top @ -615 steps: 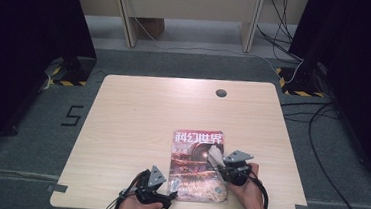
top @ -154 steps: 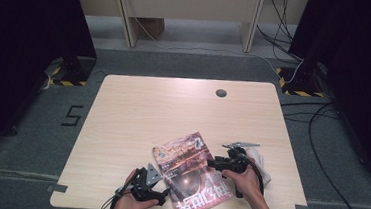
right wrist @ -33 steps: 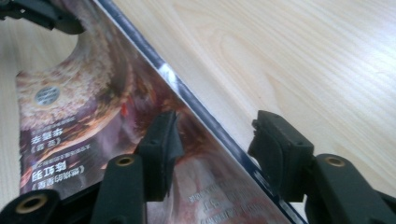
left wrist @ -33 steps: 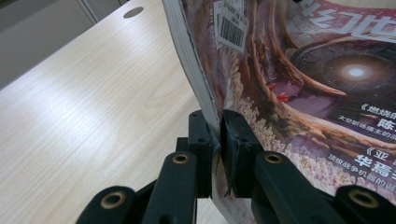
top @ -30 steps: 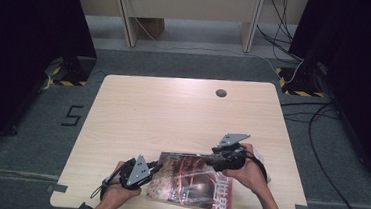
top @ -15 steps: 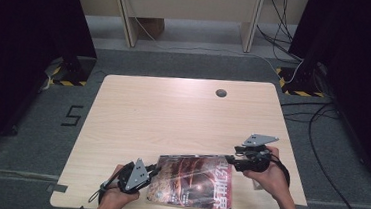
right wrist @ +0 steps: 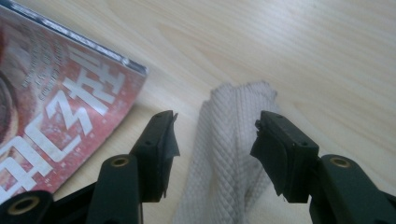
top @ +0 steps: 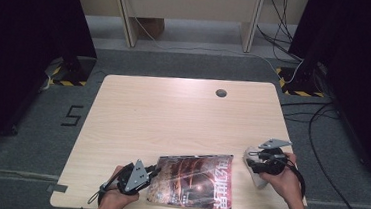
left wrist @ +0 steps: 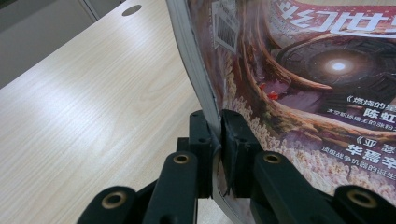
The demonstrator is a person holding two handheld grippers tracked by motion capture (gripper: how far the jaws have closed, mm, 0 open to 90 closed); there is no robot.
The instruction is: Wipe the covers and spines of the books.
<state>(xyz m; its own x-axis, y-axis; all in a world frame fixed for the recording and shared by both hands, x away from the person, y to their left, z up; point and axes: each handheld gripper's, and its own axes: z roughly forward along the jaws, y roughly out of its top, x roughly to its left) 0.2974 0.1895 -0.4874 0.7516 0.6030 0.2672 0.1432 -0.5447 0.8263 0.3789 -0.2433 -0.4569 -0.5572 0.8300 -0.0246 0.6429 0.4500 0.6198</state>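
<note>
A magazine [top: 192, 180] with a dark red cover lies flat near the table's front edge. My left gripper [top: 154, 174] is shut on its left edge; in the left gripper view the black jaws pinch the page block of the magazine [left wrist: 303, 84] at the left gripper's tips [left wrist: 217, 140]. Just right of the magazine lies a crumpled white cloth [top: 254, 171]. My right gripper [top: 253, 162] hovers over it, open. In the right gripper view the cloth [right wrist: 224, 158] rises as a ridge between the right gripper's spread jaws [right wrist: 215, 128], with a gap on each side.
The pale wooden table [top: 172, 113] has a round cable hole [top: 221, 93] at the back right. The magazine's corner [right wrist: 70, 93] lies just left of the cloth. Cables [top: 322, 125] trail on the floor to the right.
My right gripper has moved right, from the magazine's far right corner to the white cloth beside it. The left gripper and the magazine have stayed in place.
</note>
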